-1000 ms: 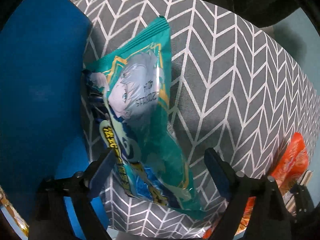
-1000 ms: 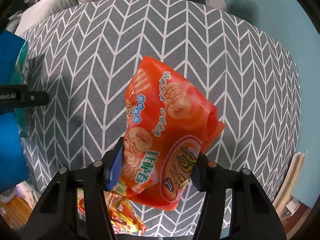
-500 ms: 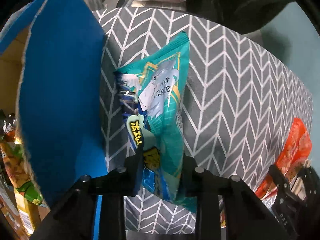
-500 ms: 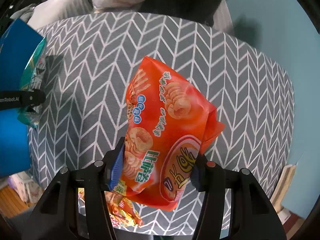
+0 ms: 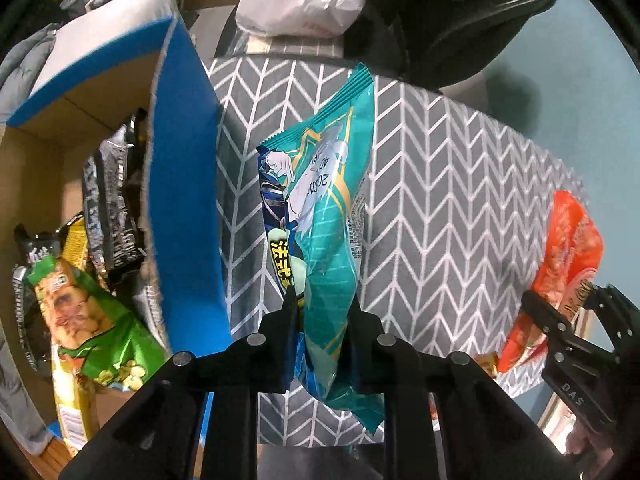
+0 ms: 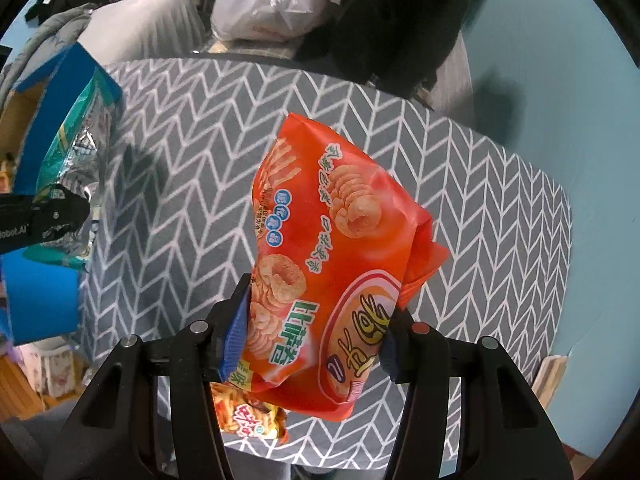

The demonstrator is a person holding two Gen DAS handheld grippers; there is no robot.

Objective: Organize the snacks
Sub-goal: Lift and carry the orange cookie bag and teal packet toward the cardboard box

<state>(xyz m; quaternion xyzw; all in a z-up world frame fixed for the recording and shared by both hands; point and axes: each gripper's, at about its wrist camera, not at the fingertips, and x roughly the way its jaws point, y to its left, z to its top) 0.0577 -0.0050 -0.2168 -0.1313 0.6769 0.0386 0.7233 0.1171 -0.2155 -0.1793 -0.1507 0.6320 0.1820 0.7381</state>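
- Here the teal snack packet [image 5: 328,216], crinkled and glossy, hangs pinched between the closing jaws of the left hand-held gripper [image 5: 320,312].
- The orange snack bag [image 6: 332,264] sits clamped in the right hand-held gripper [image 6: 316,320].

A teal snack packet [image 5: 328,216] hangs upright above the grey chevron cloth, just right of a blue box holding more snacks. To its right hangs an orange ring-snack bag [image 6: 332,248], tilted.
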